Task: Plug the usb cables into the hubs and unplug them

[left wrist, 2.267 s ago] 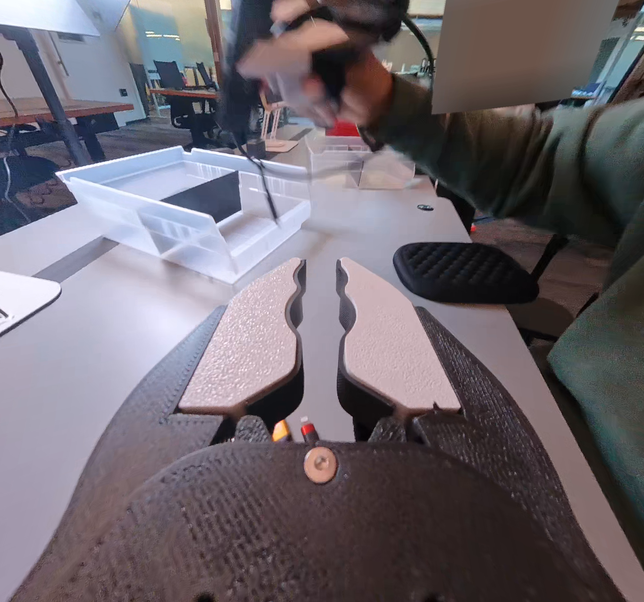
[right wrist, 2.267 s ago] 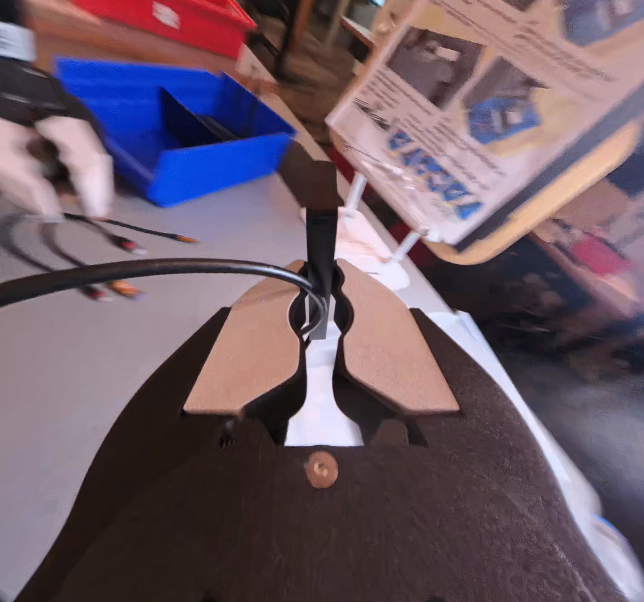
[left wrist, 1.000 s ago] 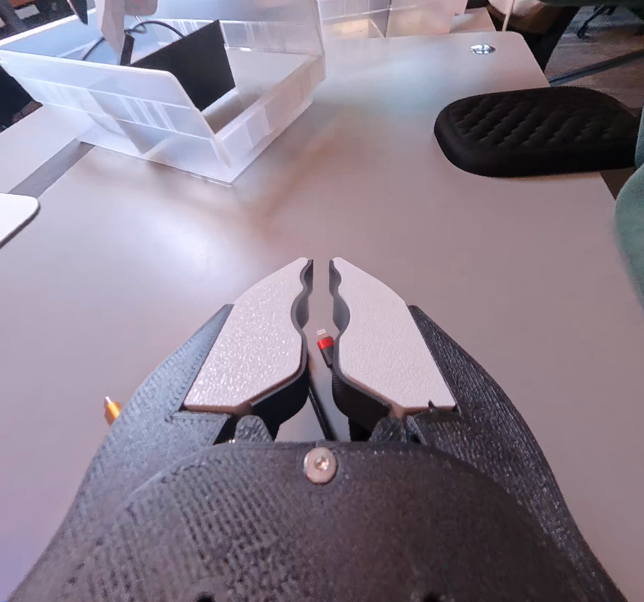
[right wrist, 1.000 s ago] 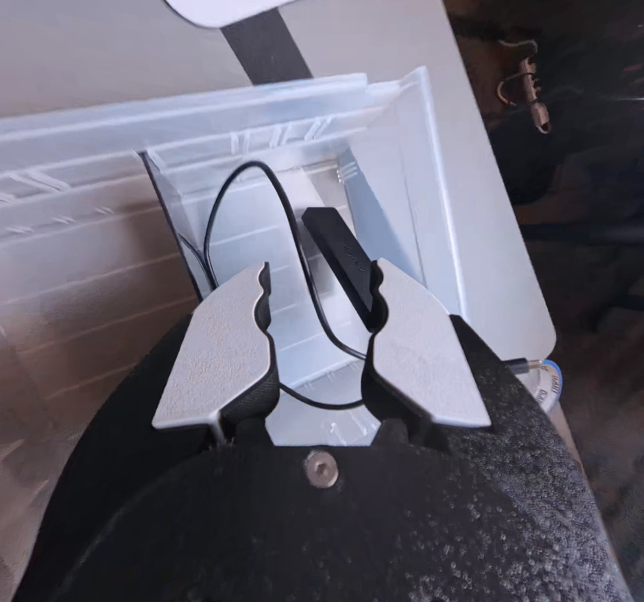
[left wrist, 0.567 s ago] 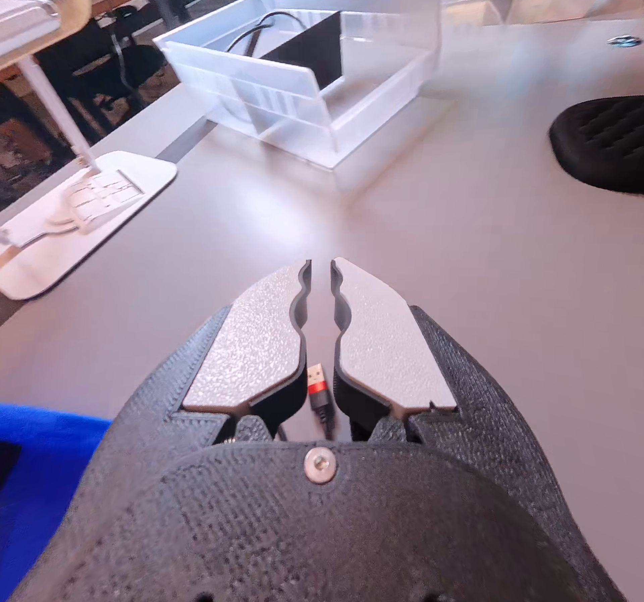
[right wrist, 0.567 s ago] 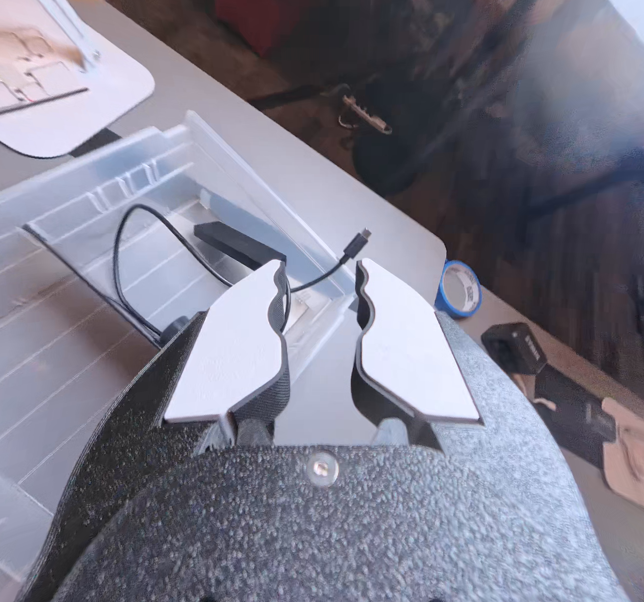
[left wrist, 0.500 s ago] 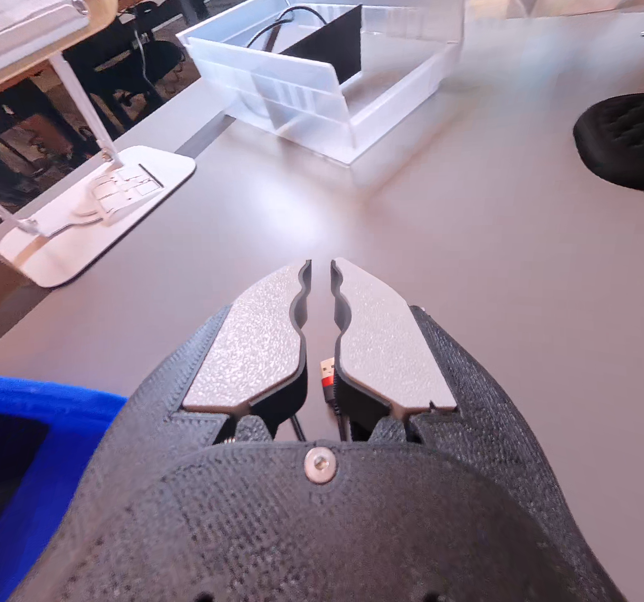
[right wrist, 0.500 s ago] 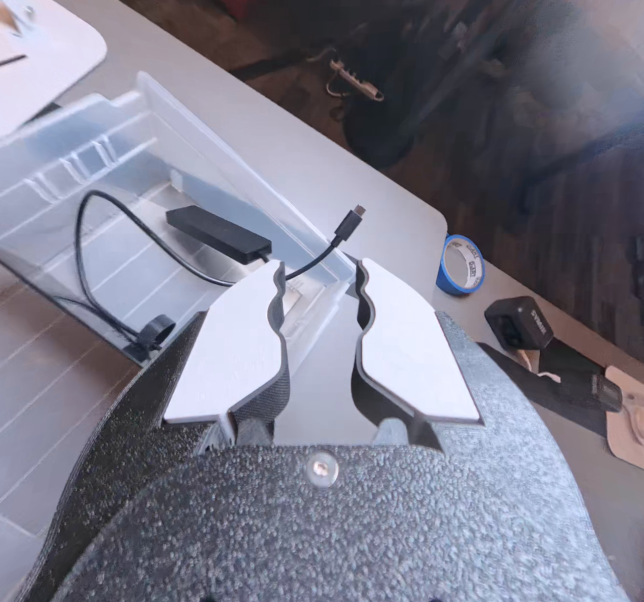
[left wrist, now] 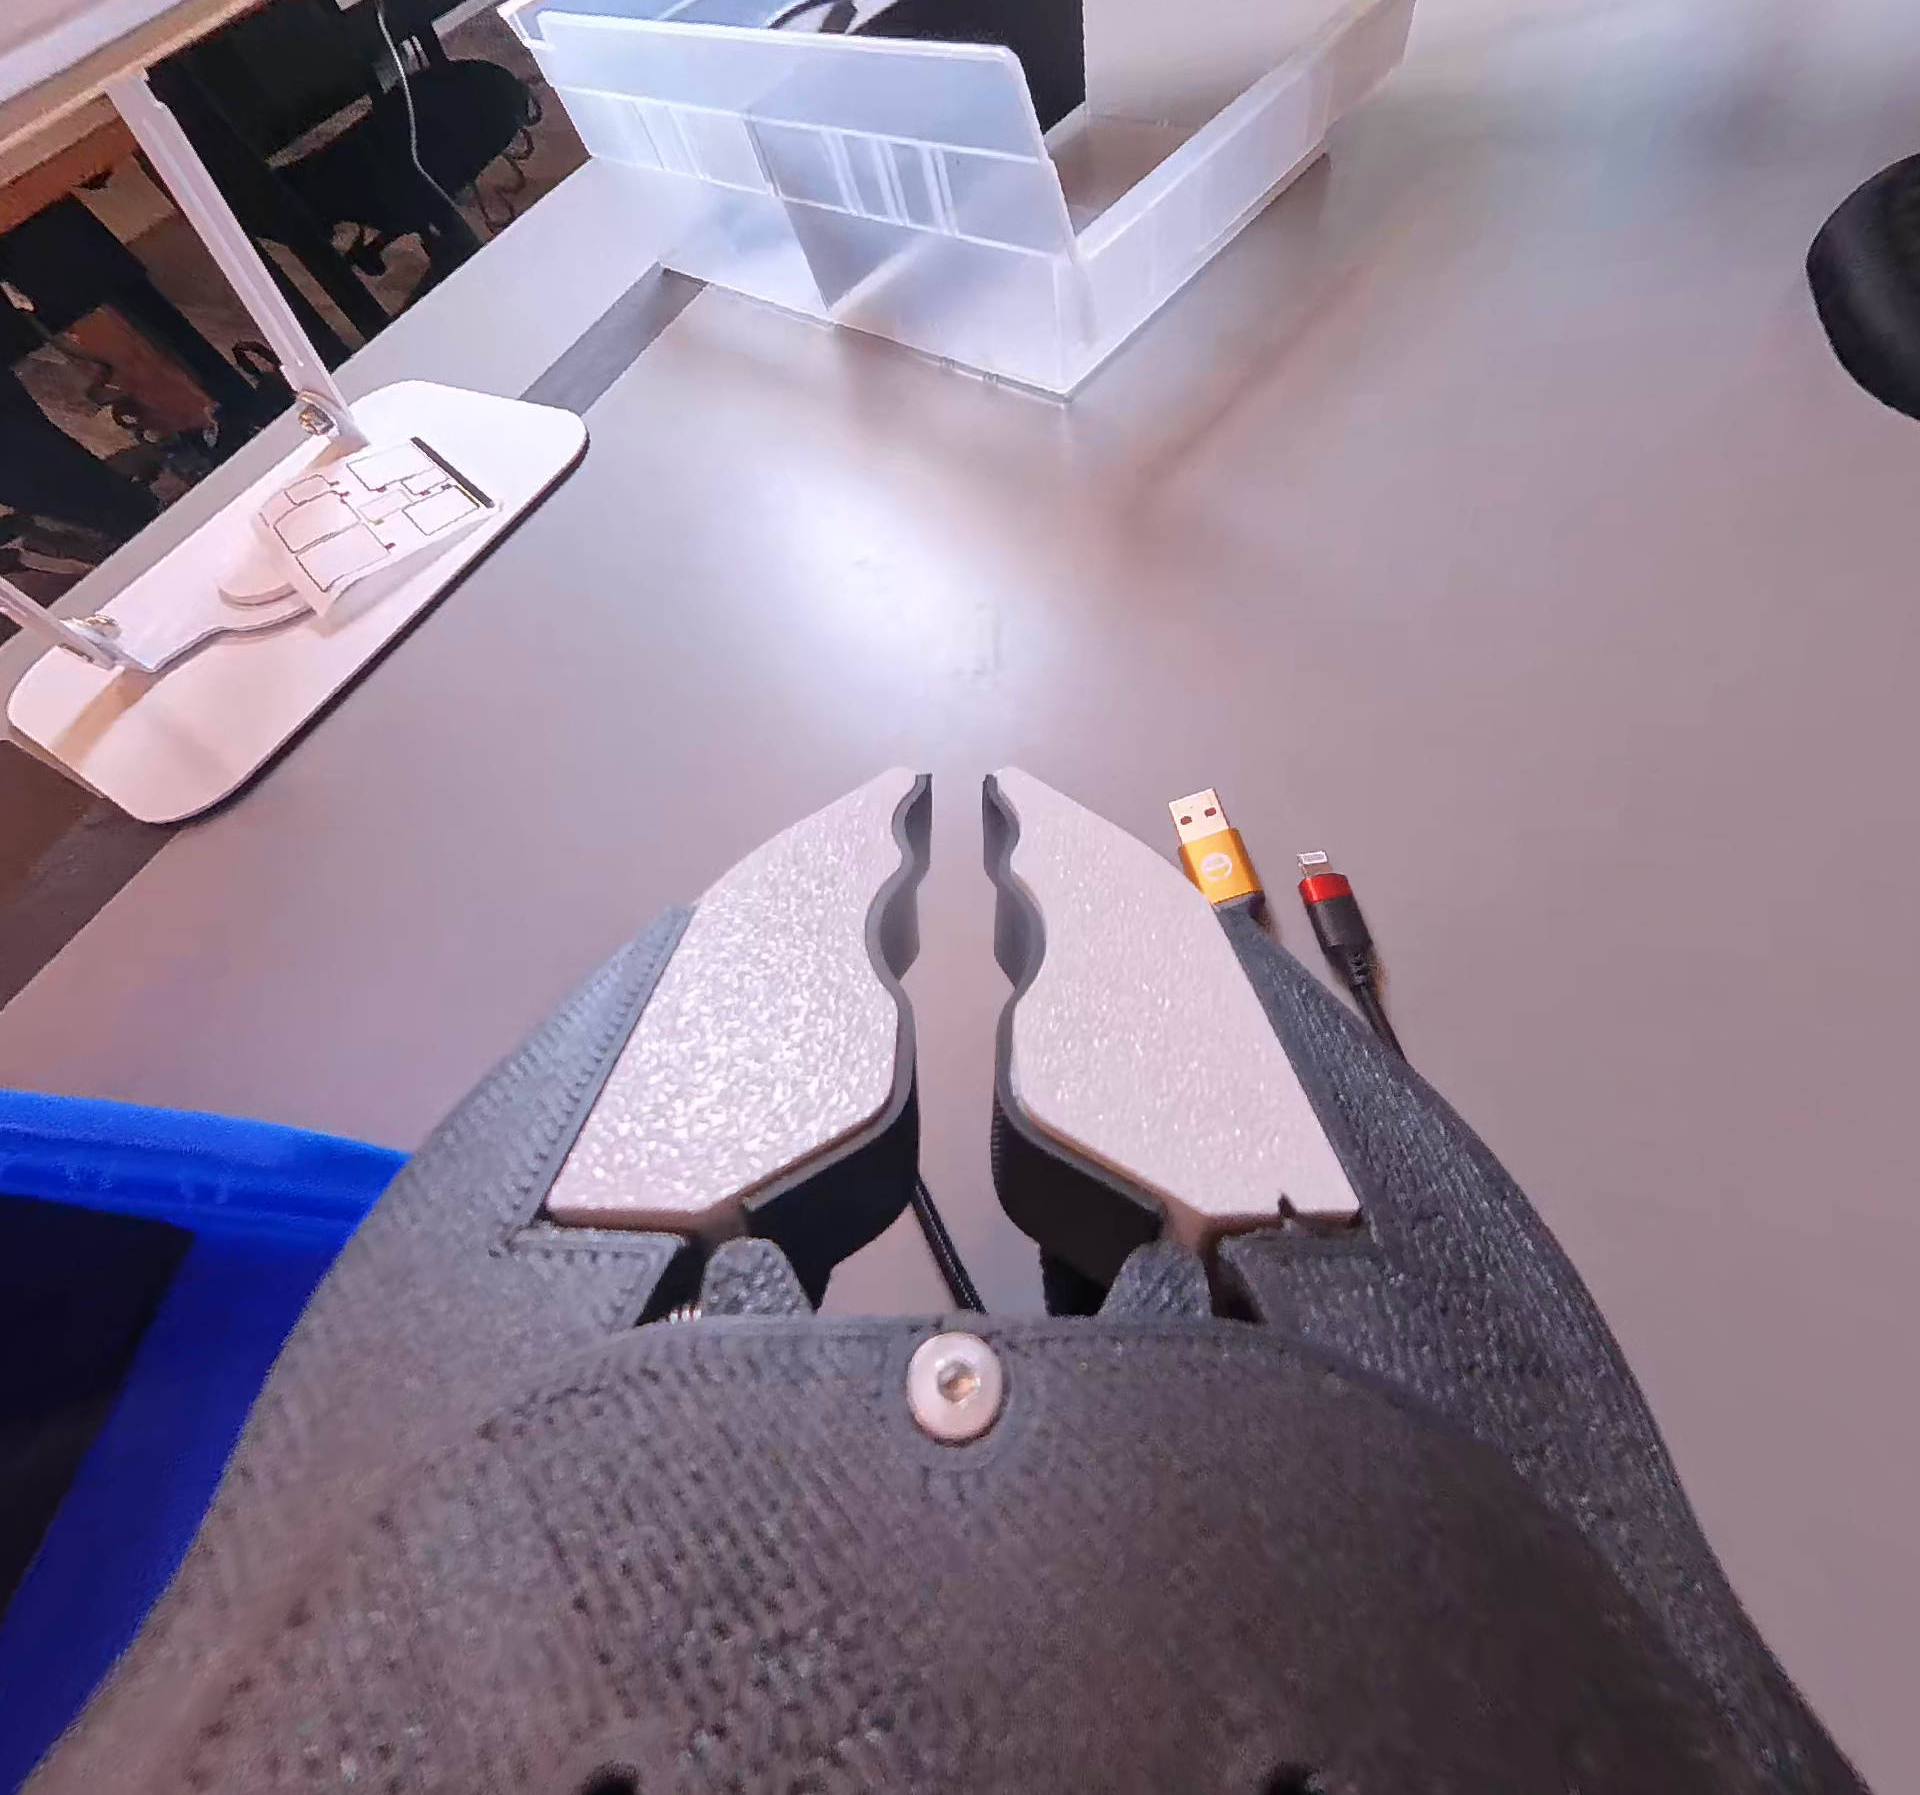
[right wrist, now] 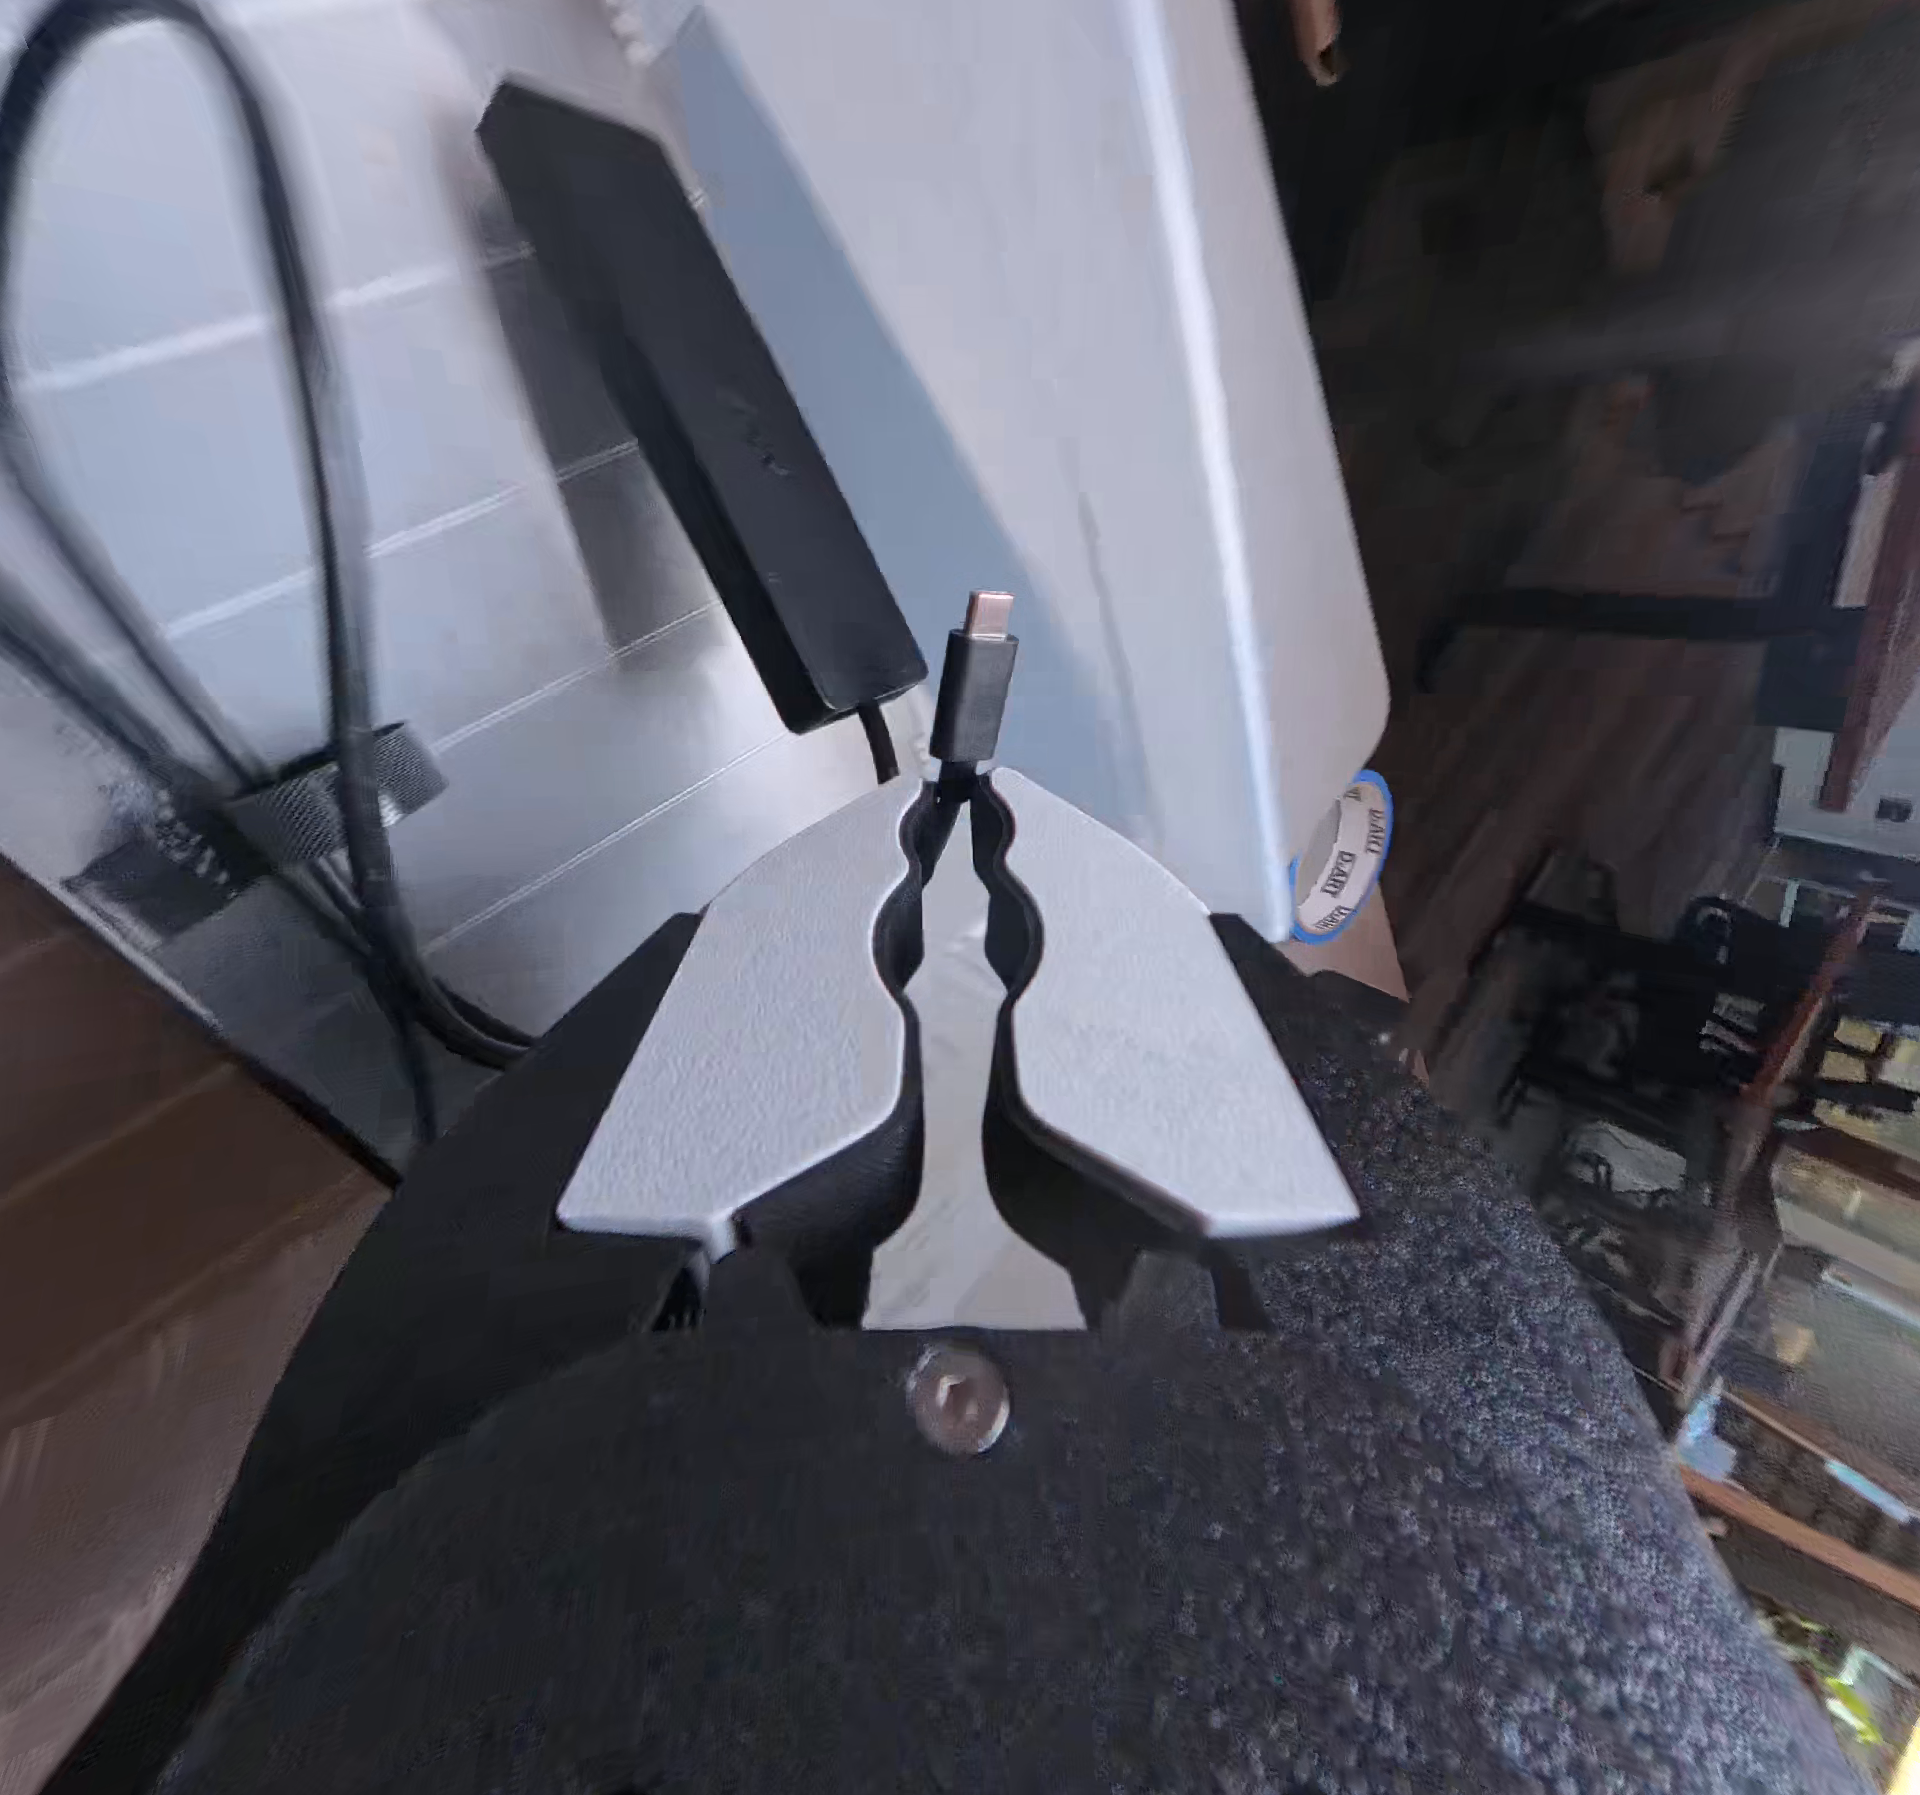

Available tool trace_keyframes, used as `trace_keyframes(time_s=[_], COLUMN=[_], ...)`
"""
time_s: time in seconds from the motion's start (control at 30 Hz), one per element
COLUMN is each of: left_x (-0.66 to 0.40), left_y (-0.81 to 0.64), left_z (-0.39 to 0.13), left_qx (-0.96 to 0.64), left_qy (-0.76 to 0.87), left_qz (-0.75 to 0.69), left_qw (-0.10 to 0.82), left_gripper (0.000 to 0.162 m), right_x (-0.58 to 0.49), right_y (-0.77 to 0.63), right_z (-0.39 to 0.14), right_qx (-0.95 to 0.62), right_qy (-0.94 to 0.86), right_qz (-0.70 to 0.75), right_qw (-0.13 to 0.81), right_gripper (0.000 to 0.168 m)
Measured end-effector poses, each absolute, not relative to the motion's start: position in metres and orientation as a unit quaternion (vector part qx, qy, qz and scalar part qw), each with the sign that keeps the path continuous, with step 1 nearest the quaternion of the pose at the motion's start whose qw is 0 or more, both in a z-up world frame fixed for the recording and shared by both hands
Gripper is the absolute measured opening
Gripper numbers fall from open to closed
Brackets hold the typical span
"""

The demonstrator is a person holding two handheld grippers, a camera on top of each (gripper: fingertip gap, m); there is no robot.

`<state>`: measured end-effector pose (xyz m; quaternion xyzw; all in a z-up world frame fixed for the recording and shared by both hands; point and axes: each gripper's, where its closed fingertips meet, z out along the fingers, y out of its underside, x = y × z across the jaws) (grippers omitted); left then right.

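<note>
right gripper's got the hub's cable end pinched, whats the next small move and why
Probably lift the right gripper slowly up and out of the clear bin. Its tips pinch the cable just below the USB-C plug, while the black hub on that cable lies on the bin floor, so a gentle pull should draw it out without snagging the coiled cable.

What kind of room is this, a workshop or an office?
Probably an open office used as a work area: a wide grey desk, black office chairs at other desks behind, and a clear parts bin for sorting cables.
</note>
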<state>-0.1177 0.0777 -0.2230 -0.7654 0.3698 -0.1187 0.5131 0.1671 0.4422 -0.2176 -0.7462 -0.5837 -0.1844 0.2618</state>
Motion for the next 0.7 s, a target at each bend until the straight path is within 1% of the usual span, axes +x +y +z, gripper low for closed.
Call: trace_keyframes(time_s=[0.07,0.17,0.2,0.27,0.37,0.47,0.6,0.7], left_x=[-0.118,-0.124,-0.128,-0.134,-0.144,-0.157,-0.168,-0.177], left_y=[0.079,0.08,0.08,0.08,0.08,0.072,0.061,0.055], left_z=[-0.228,-0.233,-0.233,-0.233,-0.229,-0.24,-0.256,-0.271], left_qx=[-0.768,-0.778,-0.782,-0.789,-0.799,-0.827,-0.86,-0.881], left_qy=[0.374,0.374,0.373,0.37,0.362,0.361,0.345,0.339], left_qz=[-0.116,-0.09,-0.08,-0.067,-0.059,-0.055,-0.066,-0.048], left_qw=[0.507,0.497,0.493,0.486,0.477,0.427,0.371,0.327], left_gripper=[0.01,0.011,0.013,0.016,0.021,0.032,0.029,0.025], right_x=[0.174,0.175,0.171,0.163,0.149,0.122,0.087,0.066], right_y=[0.435,0.443,0.443,0.442,0.431,0.395,0.315,0.25], right_z=[-0.237,-0.24,-0.236,-0.217,-0.175,-0.134,-0.106,-0.112], right_qx=[-0.74,-0.718,-0.72,-0.725,-0.725,-0.703,-0.654,-0.631], right_qy=[-0.609,-0.623,-0.622,-0.61,-0.585,-0.575,-0.587,-0.605], right_qz=[-0.209,-0.248,-0.242,-0.226,-0.197,-0.132,-0.047,0.024], right_qw=[0.197,0.185,0.192,0.226,0.305,0.398,0.475,0.485], right_gripper=[0.007,0.009,0.013,0.023,0.034,0.035,0.033,0.031])
